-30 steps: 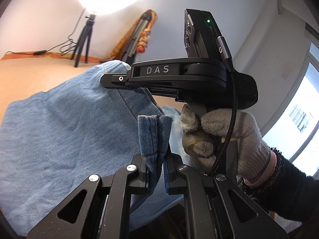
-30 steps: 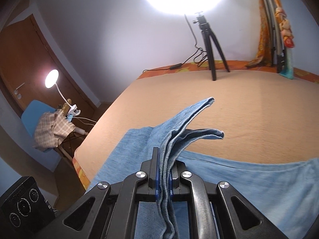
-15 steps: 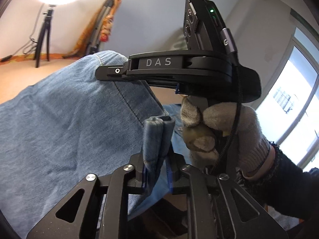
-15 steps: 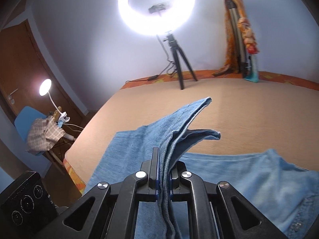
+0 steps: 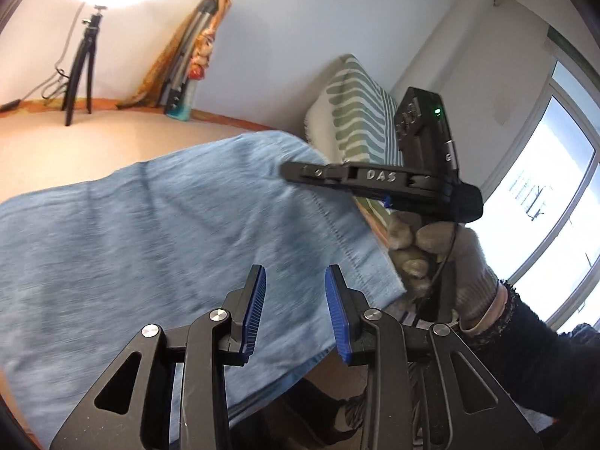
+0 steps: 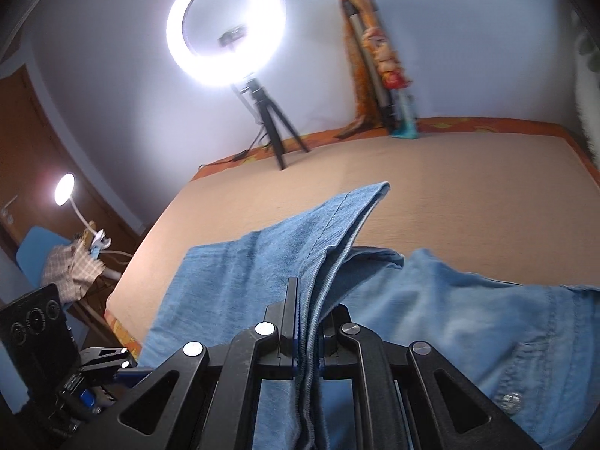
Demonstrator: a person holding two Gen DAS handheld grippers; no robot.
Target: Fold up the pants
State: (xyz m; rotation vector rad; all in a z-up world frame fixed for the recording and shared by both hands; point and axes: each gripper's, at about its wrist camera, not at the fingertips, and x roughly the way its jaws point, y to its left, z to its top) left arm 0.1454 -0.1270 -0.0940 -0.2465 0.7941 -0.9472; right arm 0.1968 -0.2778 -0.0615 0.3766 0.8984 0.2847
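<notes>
Light-blue denim pants lie spread on a tan bed. My left gripper hovers over the near edge of the cloth. Its jaws are opening, and nothing sits between the blue pads. A gloved hand holds my right gripper over the far right of the cloth. In the right wrist view my right gripper is shut on a raised fold of the pants. The waistband with a metal button lies to the right. My left gripper shows at the lower left.
A ring light on a tripod stands at the bed's far side. A wrapped folded stand leans on the wall. A striped pillow lies near the window. A blue chair with checked cloth and a lamp stands beyond the left edge.
My left gripper has let go of the denim fold and its pads now stand apart. The right gripper has carried its fold across the bed and away from the left one.
</notes>
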